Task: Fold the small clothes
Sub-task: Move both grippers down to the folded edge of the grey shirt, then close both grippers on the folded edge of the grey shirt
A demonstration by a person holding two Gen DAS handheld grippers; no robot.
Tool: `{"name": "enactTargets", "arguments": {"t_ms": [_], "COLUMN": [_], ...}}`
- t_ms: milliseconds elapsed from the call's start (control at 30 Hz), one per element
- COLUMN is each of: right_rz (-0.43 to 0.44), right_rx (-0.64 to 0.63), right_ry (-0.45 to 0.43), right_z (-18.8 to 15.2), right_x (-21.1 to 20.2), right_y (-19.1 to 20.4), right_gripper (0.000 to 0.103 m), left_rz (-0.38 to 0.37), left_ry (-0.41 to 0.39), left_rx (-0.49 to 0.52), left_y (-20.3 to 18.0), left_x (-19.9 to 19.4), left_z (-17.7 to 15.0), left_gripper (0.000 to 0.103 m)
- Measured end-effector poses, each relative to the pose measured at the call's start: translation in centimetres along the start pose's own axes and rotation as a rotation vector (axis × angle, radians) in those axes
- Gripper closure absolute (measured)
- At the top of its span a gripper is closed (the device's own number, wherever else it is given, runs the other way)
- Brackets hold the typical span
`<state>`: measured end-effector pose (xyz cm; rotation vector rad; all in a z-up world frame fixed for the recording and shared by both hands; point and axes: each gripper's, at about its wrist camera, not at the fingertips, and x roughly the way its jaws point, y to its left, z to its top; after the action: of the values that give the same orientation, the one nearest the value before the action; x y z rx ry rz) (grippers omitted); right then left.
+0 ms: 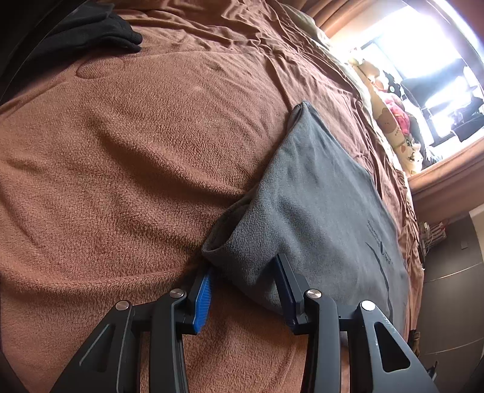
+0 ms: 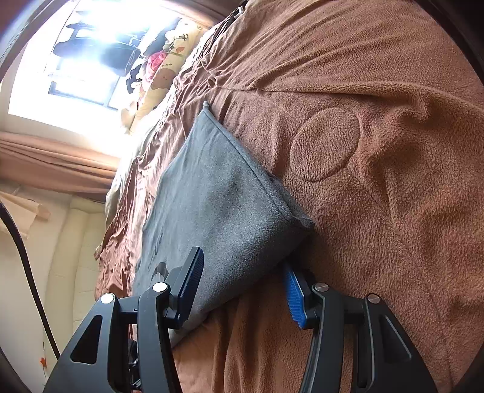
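A folded grey fleece garment with a dark print lies on a brown fleece blanket on a bed. My left gripper straddles its near left corner: the blue pad sits at the cloth's thick folded edge and the dark pad presses on top. In the right wrist view the same garment fills the gap of my right gripper at its near right corner. There the dark pad lies on top and the blue pad sits under the edge. Both grippers look shut on the cloth.
A black garment lies at the far left of the blanket. Plush toys line the bed's far side below a bright window. A black cable hangs at the left of the right wrist view. The blanket spreads wide around the garment.
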<state>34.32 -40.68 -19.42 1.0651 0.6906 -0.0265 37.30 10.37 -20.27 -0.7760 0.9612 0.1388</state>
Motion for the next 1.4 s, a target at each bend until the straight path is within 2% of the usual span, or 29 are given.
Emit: {"name": "enactTargets", "arguments": {"t_ms": [67,233,533,600,667,733,933,1133,1400], "right_rz": [-0.006,-0.047,-0.023,-0.017,-0.026,-0.029,0.014,0.032,0.050], "right_rx": [0.004,-0.026,-0.013,-0.004,-0.001,-0.022,-0.101,-0.125,-0.147], "right_ry": [-0.014,-0.054,-0.022,-0.033,-0.051,-0.073,-0.102,-0.112,-0.109], "right_z": [0.0,0.3,-0.4,0.2,0.6,0.9,1.2,1.6,0.9], "right_x": [0.2,-0.1,1.2,1.2,0.9,0.3,-1.3,-3.0,-5.5], "right_y": [0.1,0.8,0.4,0.2,0.2,0.6,2.5,3.2,3.1], "right_gripper": [0.055,0.076,0.077,0.077,0.086,0.101,0.103,0.103,0.103], "left_rz": [0.000,-0.029,-0.017,-0.011,-0.011,-0.013,-0.039,-0.062,-0.080], "left_ry": [-0.018,-0.048,-0.029,-0.036,-0.045,-0.065,-0.111,-0.157,-0.176], "left_rx": [0.017,0.029,0.015,0.029,0.037,0.035,0.038,0.068,0.088], "left_y": [-0.1,0.3,0.5,0.4,0.4,0.4,-0.7,-2.6,-2.2], "left_x": [0.0,-1.0,0.4,0.3,-0.1,-0.8,-3.2,-6.3,-9.7], "left_z": [0.2,0.5,0.5,0.6,0.7,0.8,2.2,3.0,1.7], "left_gripper": [0.062,0.075,0.077,0.085,0.094,0.096,0.098,0.098,0.098]}}
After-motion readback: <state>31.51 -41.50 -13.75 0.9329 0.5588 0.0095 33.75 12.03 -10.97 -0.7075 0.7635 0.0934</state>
